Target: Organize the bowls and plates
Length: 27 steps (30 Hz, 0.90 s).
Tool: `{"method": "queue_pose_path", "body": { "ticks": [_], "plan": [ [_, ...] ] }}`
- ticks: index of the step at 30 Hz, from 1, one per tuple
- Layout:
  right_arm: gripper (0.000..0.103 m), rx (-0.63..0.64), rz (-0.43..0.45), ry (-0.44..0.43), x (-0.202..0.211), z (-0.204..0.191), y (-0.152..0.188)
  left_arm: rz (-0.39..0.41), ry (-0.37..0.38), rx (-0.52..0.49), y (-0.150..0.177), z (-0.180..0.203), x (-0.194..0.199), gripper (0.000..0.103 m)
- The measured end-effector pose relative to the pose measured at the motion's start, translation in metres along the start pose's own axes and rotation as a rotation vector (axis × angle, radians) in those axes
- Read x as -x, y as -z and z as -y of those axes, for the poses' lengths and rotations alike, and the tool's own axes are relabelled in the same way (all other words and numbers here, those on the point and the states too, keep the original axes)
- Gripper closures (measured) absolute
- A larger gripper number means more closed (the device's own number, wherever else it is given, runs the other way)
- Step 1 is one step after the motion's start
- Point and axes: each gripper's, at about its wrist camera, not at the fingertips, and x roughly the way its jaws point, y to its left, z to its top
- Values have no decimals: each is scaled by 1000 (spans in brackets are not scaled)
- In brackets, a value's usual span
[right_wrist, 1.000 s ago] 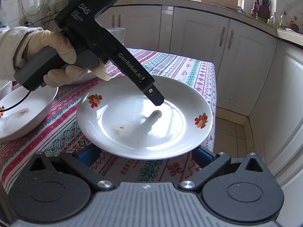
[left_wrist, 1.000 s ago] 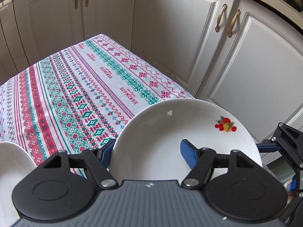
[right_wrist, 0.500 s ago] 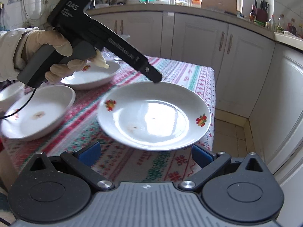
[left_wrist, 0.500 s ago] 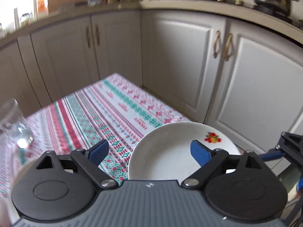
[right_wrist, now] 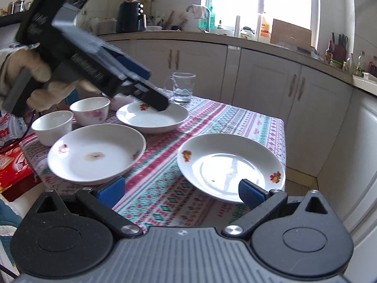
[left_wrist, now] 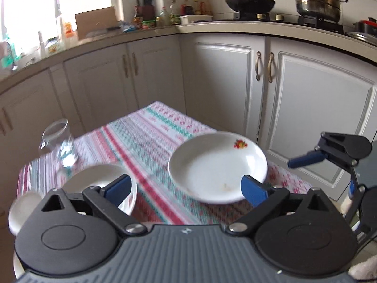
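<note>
A: Left wrist view. Our left gripper [left_wrist: 186, 187] has just been spreading its jaws; nothing sits between them. We see the plate [left_wrist: 218, 167] at centre right on the tablecloth [left_wrist: 146, 151], a glass mug [left_wrist: 59, 146] at left.

B: Right wrist view. Our right gripper [right_wrist: 181, 192] gapes wide, holding nothing, the plate beyond its right finger. At left we note two more plates [right_wrist: 96, 153] and small bowls [right_wrist: 53, 127].

tablecloth [right_wrist: 165, 176] bare between plates [right_wrist: 231, 167], mug [right_wrist: 182, 87] behind
</note>
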Motion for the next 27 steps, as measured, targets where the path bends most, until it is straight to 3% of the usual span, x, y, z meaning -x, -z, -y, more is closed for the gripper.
{"method": "queue_pose_path", "body": {
  "ticks": [13,27],
  "plan": [
    [0,17,-21,-37,-3,-27,6,-67,-84,115,78,-10,35,4],
    [0,38,-85,-146,-38,-52,12,-131,-82,146,85,-41,32,4]
  ]
}}
